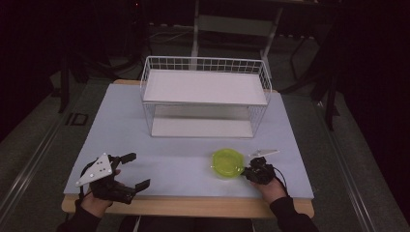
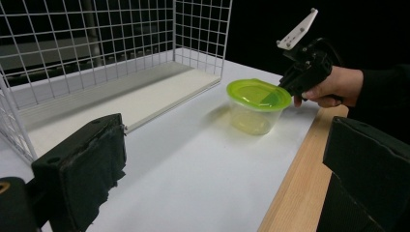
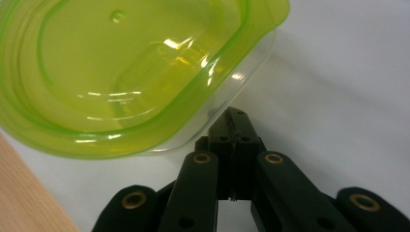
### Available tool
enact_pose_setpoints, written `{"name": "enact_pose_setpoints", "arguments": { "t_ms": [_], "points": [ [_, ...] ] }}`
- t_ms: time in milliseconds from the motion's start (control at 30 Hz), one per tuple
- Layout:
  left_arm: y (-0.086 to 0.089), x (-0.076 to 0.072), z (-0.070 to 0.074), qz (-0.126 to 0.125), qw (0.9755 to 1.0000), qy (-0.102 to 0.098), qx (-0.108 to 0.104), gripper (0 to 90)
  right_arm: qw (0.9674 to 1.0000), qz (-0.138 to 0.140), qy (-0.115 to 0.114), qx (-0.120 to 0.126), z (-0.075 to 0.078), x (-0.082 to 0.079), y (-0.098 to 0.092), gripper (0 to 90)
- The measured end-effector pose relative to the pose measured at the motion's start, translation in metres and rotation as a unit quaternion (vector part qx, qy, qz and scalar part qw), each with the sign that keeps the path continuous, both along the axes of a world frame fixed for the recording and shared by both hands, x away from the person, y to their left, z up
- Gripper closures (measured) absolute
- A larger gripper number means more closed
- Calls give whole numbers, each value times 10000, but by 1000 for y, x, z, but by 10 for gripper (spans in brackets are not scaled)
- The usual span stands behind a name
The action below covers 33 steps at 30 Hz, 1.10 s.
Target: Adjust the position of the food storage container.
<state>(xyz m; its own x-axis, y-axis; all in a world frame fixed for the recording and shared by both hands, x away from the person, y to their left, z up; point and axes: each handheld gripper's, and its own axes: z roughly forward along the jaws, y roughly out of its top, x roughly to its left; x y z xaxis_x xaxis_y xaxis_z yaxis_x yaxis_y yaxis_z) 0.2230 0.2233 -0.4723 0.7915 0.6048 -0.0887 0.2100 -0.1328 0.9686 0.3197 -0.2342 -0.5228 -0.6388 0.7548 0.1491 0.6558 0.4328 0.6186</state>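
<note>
High view | I see lidded tub (image 1: 227, 163) lower centre-right, touching my right tongs (image 1: 247, 172), pressed together | left tongs (image 1: 135, 170) spread, well apart

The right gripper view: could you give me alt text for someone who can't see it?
A clear plastic container with a green lid sits on a white table, right in front of the right gripper, whose black jaws are shut together just below the lid's rim.

Lime-green translucent lid on clear round plastic container (image 1: 227, 163) noted. White wire-grid rack (image 1: 205, 96), square mesh pattern, w/ white shelves. Pale blue-white tabletop (image 1: 159, 159), light wood edge recorded. Black grippers (image 1: 126, 180), grey plate.
</note>
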Motion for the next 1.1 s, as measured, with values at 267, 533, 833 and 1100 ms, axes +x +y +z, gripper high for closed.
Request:
{"name": "enact_pose_setpoints", "arguments": {
  "t_ms": [267, 533, 833, 1100],
  "points": [
    [-1, 0, 0, -20, 10000, 0, 18, 24, 9997, 245, -1, 5, -1, -1, 27, 900],
    [-1, -1, 0, -34, 10000, -3, 30, 25, 9991, 425, -34, 15, 0, 2, 50, 900],
    [-1, 0, 0, -45, 10000, 5, 22, 24, 9982, 606, -10, 33, -1, 3, 68, 900],
    [-2, -1, 0, -76, 10000, 9, 50, 25, 9980, 622, -12, 51, 0, 9, 75, 900]
  ]
}}
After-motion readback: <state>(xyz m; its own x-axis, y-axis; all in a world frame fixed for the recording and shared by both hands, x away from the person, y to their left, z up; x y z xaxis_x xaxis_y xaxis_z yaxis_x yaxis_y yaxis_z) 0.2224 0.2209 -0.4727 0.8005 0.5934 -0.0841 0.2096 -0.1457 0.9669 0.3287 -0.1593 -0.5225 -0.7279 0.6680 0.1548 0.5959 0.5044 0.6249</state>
